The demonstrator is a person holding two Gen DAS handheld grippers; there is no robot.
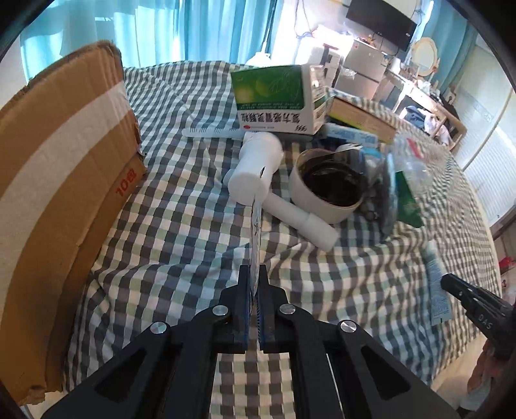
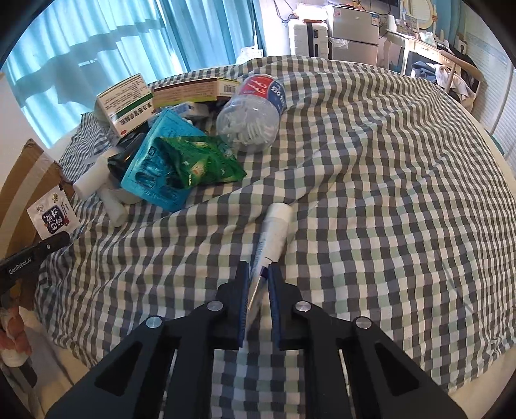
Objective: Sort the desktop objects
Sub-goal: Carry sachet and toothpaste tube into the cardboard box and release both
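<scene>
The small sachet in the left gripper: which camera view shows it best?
The right wrist view: there the sachet shows its printed face. In the left wrist view the left gripper holds it edge-on, a thin strip.

Work surface is draped in a checked cloth of grey, white and pale green squares (image 2: pixel 387 193), rumpled into folds; behind it, bright turquoise curtains (image 2: pixel 113 48) hang full height, daylight coming through with soft shadows on them. Far end of the room: a silver two-door fridge (image 2: pixel 354 30), a white suitcase-like case (image 2: pixel 308 35) just beside it, a black flat screen (image 1: pixel 382 22) mounted high on the wall. A light wooden desk (image 1: pixel 429 106) runs along the side wall, cluttered with clothes, a round cream-framed mirror (image 1: pixel 424 54) standing on it.
</scene>
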